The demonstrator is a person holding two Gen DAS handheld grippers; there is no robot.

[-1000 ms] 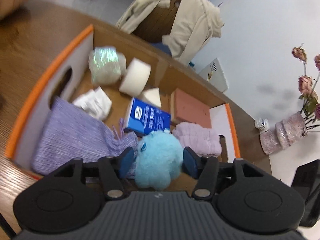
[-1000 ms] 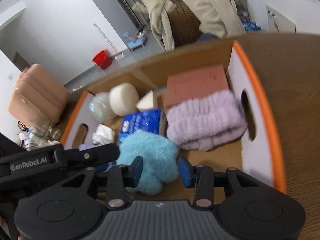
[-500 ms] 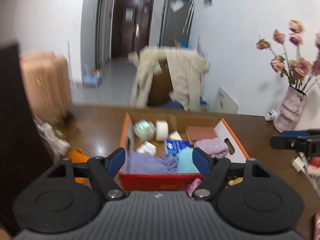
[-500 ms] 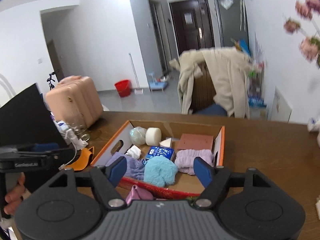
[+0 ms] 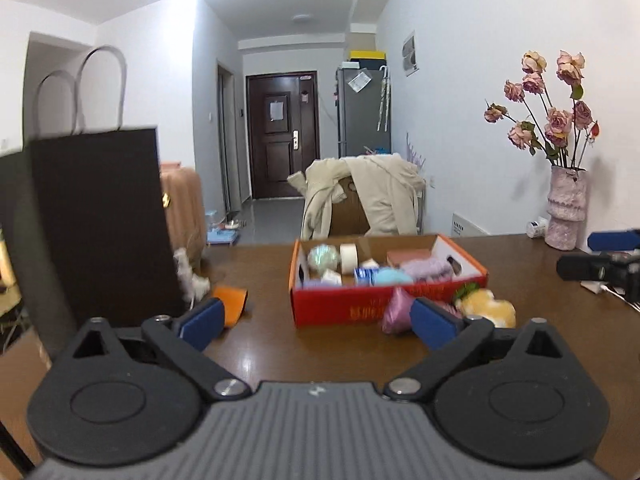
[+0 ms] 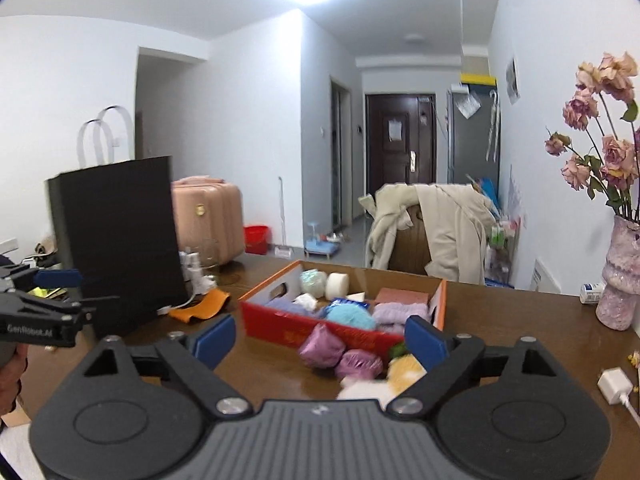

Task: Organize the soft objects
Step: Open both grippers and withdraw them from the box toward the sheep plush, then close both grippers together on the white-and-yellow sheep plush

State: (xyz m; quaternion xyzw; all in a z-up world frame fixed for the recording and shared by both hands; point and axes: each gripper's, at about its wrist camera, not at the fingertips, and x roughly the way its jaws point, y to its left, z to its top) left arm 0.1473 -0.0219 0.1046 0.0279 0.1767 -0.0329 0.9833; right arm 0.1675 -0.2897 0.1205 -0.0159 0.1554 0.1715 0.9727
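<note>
Gaping claws (image 5: 316, 320) (image 6: 320, 338) hover before box (image 5: 340, 310).

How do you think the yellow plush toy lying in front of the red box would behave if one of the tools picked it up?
The yellow plush toy looks fluffy, so it would probably squash between the fingers and weigh little for its bulk. Its lumpy shape suggests it would not roll on the table. It lies close to the purple soft items, so a wide-open tool might nudge them.
</note>
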